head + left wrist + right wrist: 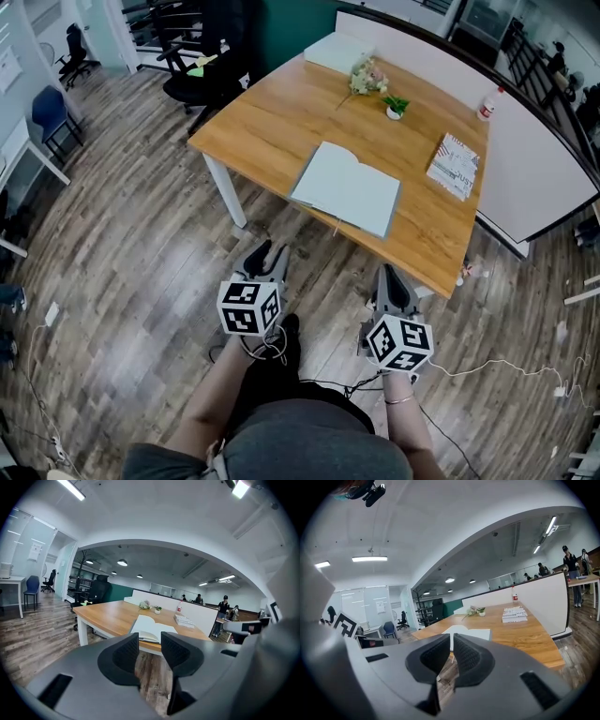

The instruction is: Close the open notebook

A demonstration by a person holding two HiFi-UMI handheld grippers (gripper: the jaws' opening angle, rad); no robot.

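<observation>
The open notebook [347, 187] lies flat with pale blank pages near the front edge of the wooden table [272, 122]. It also shows beyond the jaws in the left gripper view as the notebook [149, 626] and in the right gripper view as the notebook [471, 632]. Both grippers hang over the floor short of the table's front edge, pointing at it. My left gripper [265, 258] [150, 638] is open, with nothing between its jaws. My right gripper [392, 281] [452, 638] has its jaws together and holds nothing.
On the table lie a closed patterned book [454, 166], a flower sprig [367, 75], a small potted plant [396, 106], a bottle [486, 105] and a white book [333, 52]. A white partition [534, 169] borders its right side. Black chairs [202, 80] stand at the far left. Cables [487, 370] trail on the floor.
</observation>
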